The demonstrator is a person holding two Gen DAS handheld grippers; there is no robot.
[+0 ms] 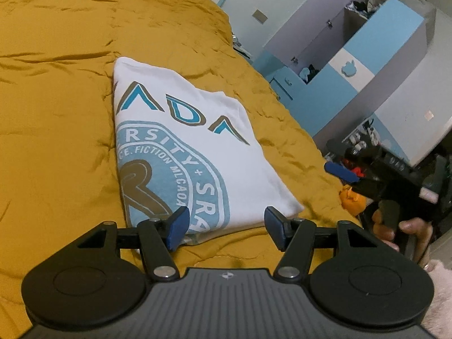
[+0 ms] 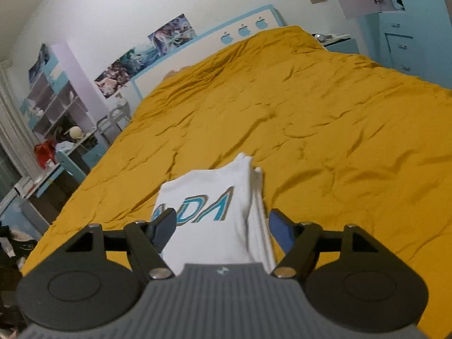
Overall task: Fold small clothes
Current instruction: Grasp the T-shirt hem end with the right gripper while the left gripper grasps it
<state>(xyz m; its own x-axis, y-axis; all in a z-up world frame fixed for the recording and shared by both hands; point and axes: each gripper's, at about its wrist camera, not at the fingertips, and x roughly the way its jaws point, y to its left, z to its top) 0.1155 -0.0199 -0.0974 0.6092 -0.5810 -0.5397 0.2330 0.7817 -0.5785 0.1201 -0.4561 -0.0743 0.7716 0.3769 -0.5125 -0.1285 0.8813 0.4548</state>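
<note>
Your left hand-held gripper (image 1: 224, 227) stands spread and empty just short of the near edge of the white T-shirt (image 1: 180, 144), and your right hand-held gripper (image 2: 221, 230) gapes wide with the shirt between its blue pads, apparently not pinched. The shirt lies folded into a compact rectangle near the bed's (image 1: 56, 113) right edge, so this piece looks about done. Only the left view shows the tidy outline; the right shows a loose flap (image 2: 255, 195) standing up.

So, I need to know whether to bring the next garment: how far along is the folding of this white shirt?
Mostly done: the white T-shirt lies in a compact folded rectangle on the mustard bedspread. Nothing is in hand; the left gripper and right gripper both stand open. The right wrist view shows a fabric edge sticking up, so at most a tidy-up remains.
</note>
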